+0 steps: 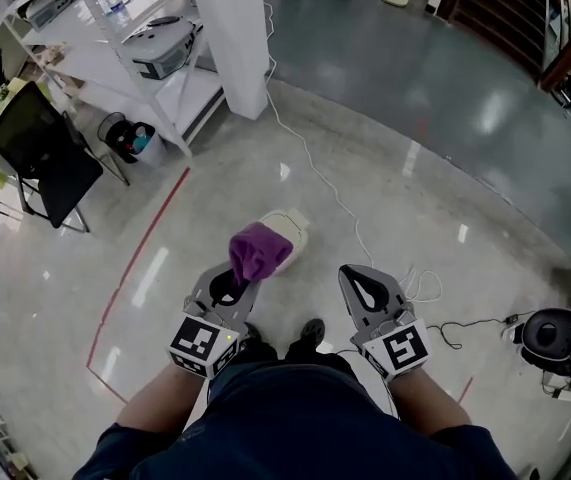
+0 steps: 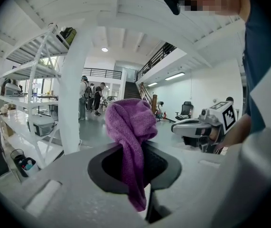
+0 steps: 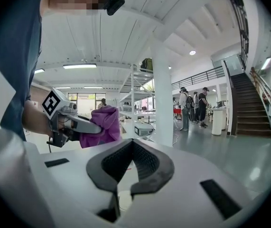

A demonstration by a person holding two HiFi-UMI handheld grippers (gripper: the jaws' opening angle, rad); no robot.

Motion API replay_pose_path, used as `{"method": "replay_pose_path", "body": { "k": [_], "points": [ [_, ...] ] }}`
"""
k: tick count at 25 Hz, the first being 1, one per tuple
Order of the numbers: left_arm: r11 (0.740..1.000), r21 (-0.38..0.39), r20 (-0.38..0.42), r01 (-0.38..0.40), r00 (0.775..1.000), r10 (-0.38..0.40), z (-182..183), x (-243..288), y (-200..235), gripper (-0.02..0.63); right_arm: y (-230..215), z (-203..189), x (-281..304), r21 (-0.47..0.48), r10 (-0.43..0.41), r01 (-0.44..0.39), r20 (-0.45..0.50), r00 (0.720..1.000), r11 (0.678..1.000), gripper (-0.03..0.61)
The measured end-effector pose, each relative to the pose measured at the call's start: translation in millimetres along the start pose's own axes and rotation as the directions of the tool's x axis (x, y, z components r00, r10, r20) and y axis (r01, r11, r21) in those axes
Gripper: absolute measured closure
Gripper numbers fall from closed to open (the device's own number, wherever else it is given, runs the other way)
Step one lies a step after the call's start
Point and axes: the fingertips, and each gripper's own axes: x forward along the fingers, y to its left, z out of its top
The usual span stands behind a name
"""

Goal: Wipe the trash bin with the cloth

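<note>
In the head view a purple cloth (image 1: 257,252) bunches above my left gripper (image 1: 231,283), which is shut on it. Just beyond it a white trash bin (image 1: 293,230) stands on the glossy floor, its near side hidden by the cloth. My right gripper (image 1: 363,286) hangs beside it, apart from the bin, jaws shut with nothing between them. In the left gripper view the cloth (image 2: 130,127) rises out of the jaws and a tail droops down; the right gripper (image 2: 198,127) shows at right. In the right gripper view my right gripper (image 3: 131,142) is shut and empty, with the cloth (image 3: 103,123) at left.
A white pillar (image 1: 231,38) and white shelving (image 1: 130,28) stand ahead on the left, with a black chair (image 1: 40,153) and a small dark bucket (image 1: 125,136). A white cable (image 1: 315,173) and a red floor line (image 1: 135,258) cross the floor. A black device (image 1: 555,338) sits at right.
</note>
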Motion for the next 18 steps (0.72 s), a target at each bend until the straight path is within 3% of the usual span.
{"method": "replay_pose_path", "body": {
  "k": [10, 18],
  "points": [
    [1.000, 0.014, -0.062, 0.008, 0.998, -0.007, -60, 50, 55, 0.560, -22, -47, 53, 0.033, -0.048, 0.048, -0.017, 0.999, 0.998, 0.568],
    [1.000, 0.018, -0.087, 0.017, 0.996, -0.015, -129, 98, 86, 0.560, -34, -119, 92, 0.056, -0.052, 0.054, -0.033, 0.998, 0.997, 0.568]
  ]
}}
